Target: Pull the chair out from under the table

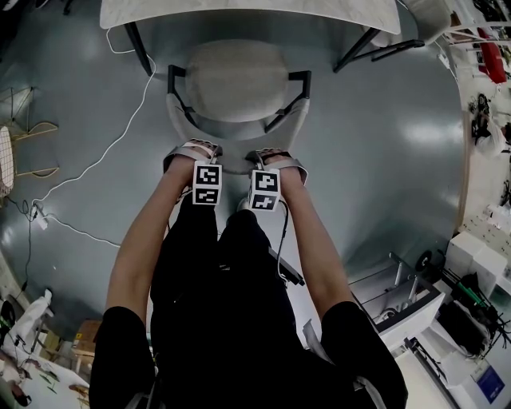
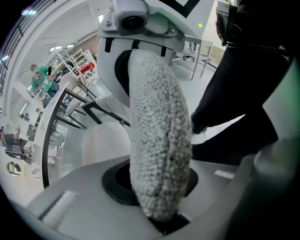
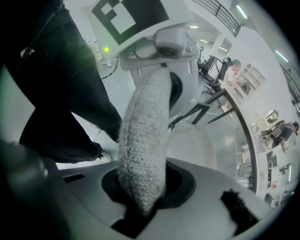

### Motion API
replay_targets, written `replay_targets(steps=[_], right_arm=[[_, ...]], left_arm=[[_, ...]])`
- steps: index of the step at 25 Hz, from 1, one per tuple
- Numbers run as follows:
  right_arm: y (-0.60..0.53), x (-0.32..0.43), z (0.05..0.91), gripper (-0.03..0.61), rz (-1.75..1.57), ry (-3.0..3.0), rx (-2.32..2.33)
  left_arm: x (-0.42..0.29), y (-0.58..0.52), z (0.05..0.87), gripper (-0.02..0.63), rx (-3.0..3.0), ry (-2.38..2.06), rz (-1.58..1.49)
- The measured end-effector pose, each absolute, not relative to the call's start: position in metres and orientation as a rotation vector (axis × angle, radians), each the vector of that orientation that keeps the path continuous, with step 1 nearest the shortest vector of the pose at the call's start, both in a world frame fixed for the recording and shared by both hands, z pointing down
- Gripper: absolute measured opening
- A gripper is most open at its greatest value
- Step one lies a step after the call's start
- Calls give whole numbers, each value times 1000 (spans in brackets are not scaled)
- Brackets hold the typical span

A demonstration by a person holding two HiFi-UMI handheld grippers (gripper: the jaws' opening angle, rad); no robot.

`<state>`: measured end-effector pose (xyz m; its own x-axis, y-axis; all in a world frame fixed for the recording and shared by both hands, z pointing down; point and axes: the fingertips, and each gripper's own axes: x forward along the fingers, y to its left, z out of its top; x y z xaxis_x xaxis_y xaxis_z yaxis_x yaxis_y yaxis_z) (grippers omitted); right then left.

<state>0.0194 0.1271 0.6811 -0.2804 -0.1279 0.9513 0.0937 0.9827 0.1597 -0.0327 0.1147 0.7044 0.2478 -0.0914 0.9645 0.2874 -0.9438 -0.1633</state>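
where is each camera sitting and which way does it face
Head view: on the person's head, facing steeply down at the chair by the table; shows both arms, black-clad legs, left gripper and right gripper.
Left gripper view: on the left gripper, looking along its jaws, which clamp the backrest; a leg shows at right.
Right gripper view: on the right gripper, jaws also clamping the backrest; a leg shows at left.
Shared: both gripper views show the backrest and the other gripper beyond it.
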Motion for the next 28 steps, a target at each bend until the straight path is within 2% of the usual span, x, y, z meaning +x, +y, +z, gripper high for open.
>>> replay_targets(steps=[28], right_arm=[[173,26,680,77,-231,-1846,1]], left_arm=[[-28,161,706,86,-2223,-149,-1783]])
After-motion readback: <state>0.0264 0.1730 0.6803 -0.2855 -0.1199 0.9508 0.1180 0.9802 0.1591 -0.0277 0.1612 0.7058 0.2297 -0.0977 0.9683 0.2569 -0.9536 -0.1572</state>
